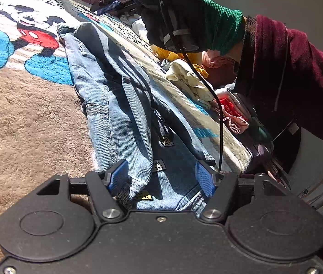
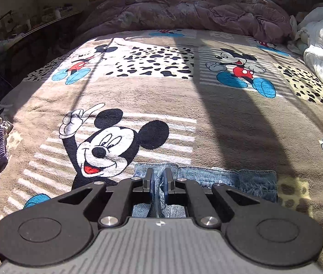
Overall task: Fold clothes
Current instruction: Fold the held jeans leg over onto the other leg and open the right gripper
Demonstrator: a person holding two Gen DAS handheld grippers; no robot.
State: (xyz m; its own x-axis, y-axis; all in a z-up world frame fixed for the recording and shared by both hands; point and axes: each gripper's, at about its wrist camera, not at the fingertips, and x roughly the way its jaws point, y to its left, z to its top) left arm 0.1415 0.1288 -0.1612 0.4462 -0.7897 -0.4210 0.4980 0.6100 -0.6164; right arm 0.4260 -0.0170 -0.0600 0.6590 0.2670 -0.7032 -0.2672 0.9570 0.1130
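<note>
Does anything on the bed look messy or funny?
Yes. The jeans lie bunched and twisted along the blanket, not flat. Beside them, a jumble of unfolded clothes sits in a heap near the bed's edge.

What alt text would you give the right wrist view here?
The right gripper, jaws nearly closed with a fold of the jeans between its blue pads, sits low over a bed. The denim lies on a brown cartoon-mouse blanket, with a rumpled purple duvet behind.
</note>
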